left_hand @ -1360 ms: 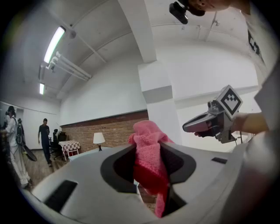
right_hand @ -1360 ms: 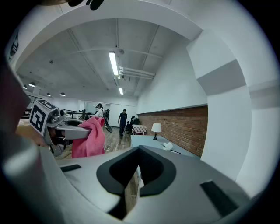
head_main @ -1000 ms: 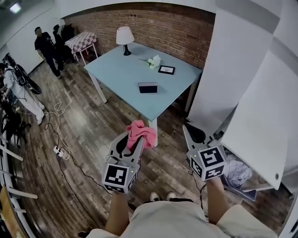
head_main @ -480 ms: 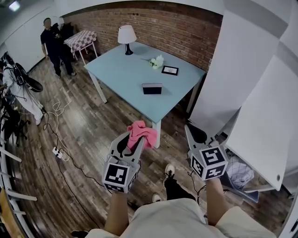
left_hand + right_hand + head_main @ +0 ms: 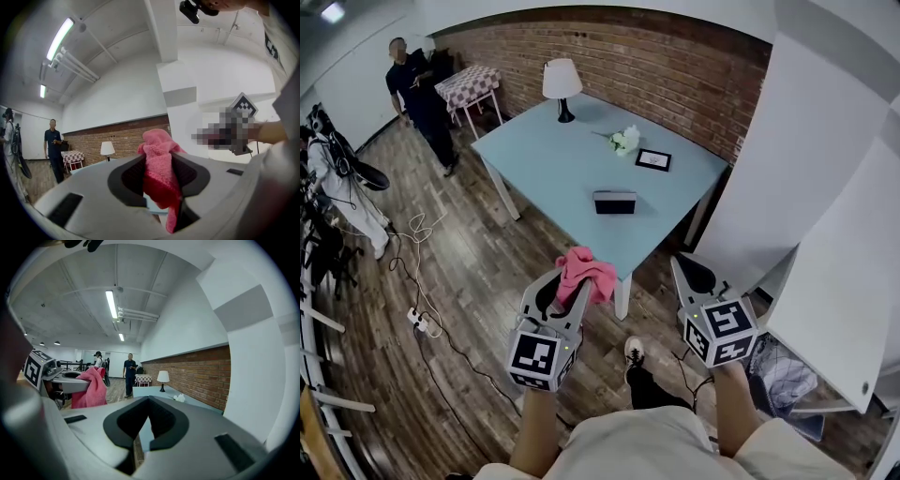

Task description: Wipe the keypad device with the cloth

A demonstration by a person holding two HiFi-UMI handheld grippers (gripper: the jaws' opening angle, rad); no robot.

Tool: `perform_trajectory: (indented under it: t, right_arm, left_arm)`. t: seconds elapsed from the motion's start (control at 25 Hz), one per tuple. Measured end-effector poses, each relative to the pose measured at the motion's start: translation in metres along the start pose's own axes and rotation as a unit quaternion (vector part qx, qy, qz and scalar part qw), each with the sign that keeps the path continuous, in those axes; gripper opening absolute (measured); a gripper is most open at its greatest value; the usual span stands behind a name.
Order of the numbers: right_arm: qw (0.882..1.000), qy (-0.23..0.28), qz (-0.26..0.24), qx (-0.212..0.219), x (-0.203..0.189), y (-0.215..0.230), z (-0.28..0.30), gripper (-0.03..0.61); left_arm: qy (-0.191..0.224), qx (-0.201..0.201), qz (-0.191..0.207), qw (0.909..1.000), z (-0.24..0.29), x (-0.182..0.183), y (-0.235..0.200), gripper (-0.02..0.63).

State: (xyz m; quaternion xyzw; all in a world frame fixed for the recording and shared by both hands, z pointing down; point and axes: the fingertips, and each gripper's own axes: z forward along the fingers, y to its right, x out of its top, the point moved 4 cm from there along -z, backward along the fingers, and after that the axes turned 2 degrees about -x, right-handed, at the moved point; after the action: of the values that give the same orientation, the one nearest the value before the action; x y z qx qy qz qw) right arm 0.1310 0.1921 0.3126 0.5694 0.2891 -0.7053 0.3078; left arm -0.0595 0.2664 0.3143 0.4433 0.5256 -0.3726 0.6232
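Pinching cloth (image 5: 589, 268), left hand-held gripper (image 5: 567, 282) well short of keypad device (image 5: 614, 202); right one (image 5: 686, 273) clenched.

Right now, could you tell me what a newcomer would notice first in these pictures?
The pink cloth clamped in the left gripper stands out low in the head view. Ahead stands a pale blue table by a brick wall, bearing a dark keypad device toward its near corner and a lamp at the far corner.
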Motion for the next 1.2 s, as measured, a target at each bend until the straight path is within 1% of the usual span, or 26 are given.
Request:
perform_trajectory:
  t: [0.36, 0.56, 0.72, 0.92, 1.2]
  right_arm:
    - [0.999, -0.012, 0.002, 0.03, 0.014, 0.05, 0.111, 0.012]
    - [0.999, -0.016, 0.001, 0.043, 0.019, 0.072, 0.161, 0.012]
    - [0.998, -0.023, -0.005, 0.056, 0.017, 0.085, 0.192, 0.012]
    - [0.997, -0.031, 0.0, 0.072, 0.012, 0.102, 0.226, 0.012]
    - [0.995, -0.051, -0.002, 0.083, 0.0, 0.119, 0.272, 0.015]
  left_arm:
    - [-0.009, 0.03, -0.009, 0.9995, 0.091, -0.005, -0.061, 0.17]
    - [-0.015, 0.041, -0.012, 0.999, 0.134, -0.009, -0.088, 0.17]
    - [-0.023, 0.048, -0.014, 0.9985, 0.163, -0.014, -0.103, 0.17]
    - [-0.03, 0.056, -0.015, 0.9979, 0.195, -0.018, -0.116, 0.17]
    - [-0.043, 0.066, -0.012, 0.9968, 0.233, -0.028, -0.138, 0.17]
